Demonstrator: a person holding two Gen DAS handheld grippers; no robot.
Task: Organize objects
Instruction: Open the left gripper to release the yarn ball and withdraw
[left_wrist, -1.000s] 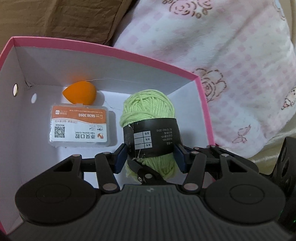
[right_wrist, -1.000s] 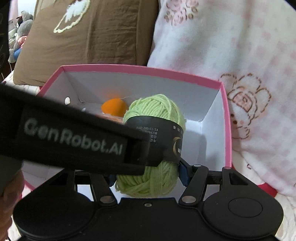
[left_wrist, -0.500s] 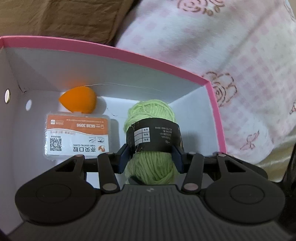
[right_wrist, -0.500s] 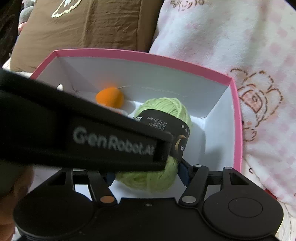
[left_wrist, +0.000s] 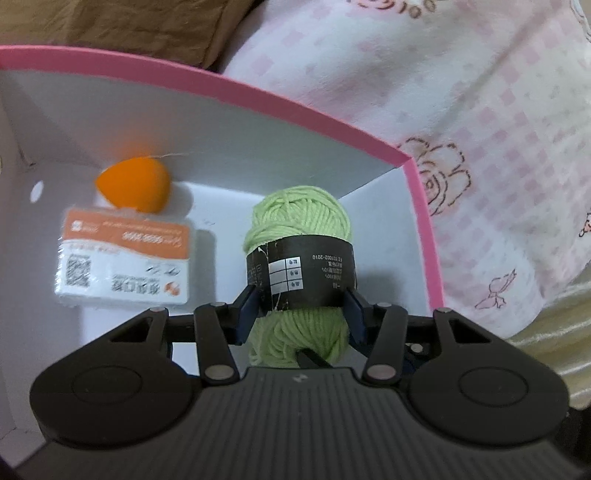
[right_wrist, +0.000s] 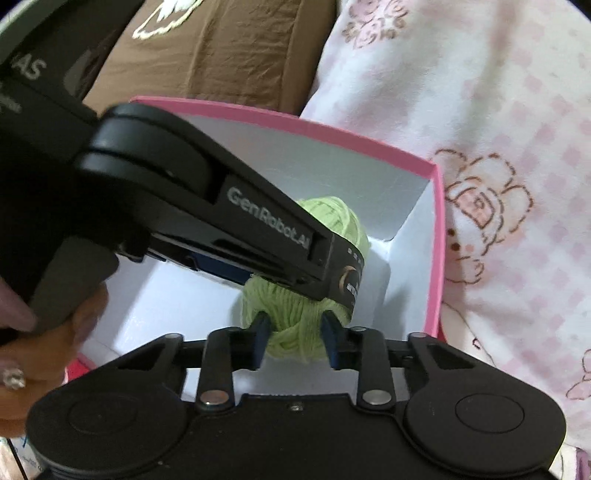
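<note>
I see the green yarn ball (left_wrist: 297, 225) down in the pink box (left_wrist: 424, 206), near its right wall. A dark paper band goes round its middle. My left tongs (left_wrist: 301, 308) squeeze the ball on both sides of that band. My right tongs (right_wrist: 295, 334) are pulled in narrow and pinch the near end of the same ball. In the right view my left tool covers most of the yarn and the box floor. A hand (right_wrist: 48, 343) is cut off at the edge. An orange egg-shaped sponge (left_wrist: 135, 188) and a little packet (left_wrist: 123, 267) lie further left; the packet's words are too blurry to read. A pink blanket (left_wrist: 480, 110) lies past the box.
</note>
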